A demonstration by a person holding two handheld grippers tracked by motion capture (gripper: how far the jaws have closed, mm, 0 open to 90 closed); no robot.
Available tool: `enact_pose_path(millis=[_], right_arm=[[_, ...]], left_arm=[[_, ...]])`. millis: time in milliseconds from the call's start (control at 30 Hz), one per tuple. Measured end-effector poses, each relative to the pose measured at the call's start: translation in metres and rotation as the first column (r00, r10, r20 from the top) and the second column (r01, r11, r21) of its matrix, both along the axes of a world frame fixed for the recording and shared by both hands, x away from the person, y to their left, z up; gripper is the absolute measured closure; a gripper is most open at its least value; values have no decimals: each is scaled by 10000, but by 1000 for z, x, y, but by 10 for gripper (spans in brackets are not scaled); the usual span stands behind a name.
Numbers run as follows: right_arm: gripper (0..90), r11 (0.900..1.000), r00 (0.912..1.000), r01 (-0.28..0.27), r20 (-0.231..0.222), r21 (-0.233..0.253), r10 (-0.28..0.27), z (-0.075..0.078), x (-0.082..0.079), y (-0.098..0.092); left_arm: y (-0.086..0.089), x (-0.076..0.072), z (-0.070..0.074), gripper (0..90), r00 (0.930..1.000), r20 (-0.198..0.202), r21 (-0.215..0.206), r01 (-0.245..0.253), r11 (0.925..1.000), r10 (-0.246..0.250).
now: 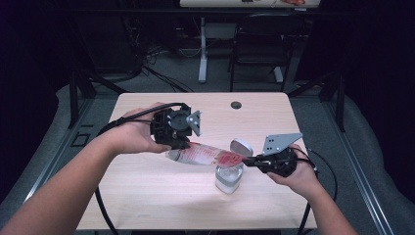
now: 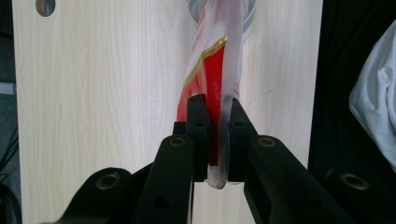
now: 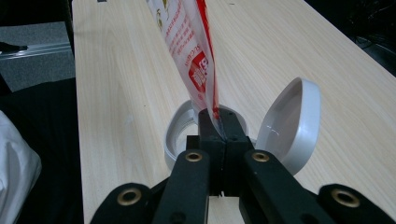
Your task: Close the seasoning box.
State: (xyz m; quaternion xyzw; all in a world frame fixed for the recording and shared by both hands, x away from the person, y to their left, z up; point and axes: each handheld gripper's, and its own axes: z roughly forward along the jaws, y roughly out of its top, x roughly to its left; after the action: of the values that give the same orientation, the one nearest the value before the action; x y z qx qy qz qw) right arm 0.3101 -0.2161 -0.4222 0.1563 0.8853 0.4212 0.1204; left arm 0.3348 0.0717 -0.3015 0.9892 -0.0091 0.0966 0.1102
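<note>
A clear plastic packet (image 1: pixel 205 154) with red print is stretched between both grippers above the table. My left gripper (image 1: pixel 180 145) is shut on one end of the packet (image 2: pixel 215 93). My right gripper (image 1: pixel 246 159) is shut on the other end of the packet (image 3: pixel 191 51), right over a small white container (image 1: pixel 228 177). The container (image 3: pixel 180 133) stands on the table with its round hinged lid (image 3: pixel 292 123) flipped open. In the left gripper view the container's rim (image 2: pixel 247 14) shows past the packet's far end.
The light wooden table (image 1: pixel 147 186) has a round cable hole (image 1: pixel 236 105) near its far edge. Black cables trail from both grippers off the table's sides. A chair and desk legs stand on the floor beyond the table.
</note>
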Motion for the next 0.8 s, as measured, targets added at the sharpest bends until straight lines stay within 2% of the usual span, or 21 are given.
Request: enact_pose_path(millis=[800], right_arm=[[900,10000,10000,85,-34,-2,-85,-1,0,-1]], left_arm=[[-7,0,4,843,10000,-57,217,24,9998,-23]])
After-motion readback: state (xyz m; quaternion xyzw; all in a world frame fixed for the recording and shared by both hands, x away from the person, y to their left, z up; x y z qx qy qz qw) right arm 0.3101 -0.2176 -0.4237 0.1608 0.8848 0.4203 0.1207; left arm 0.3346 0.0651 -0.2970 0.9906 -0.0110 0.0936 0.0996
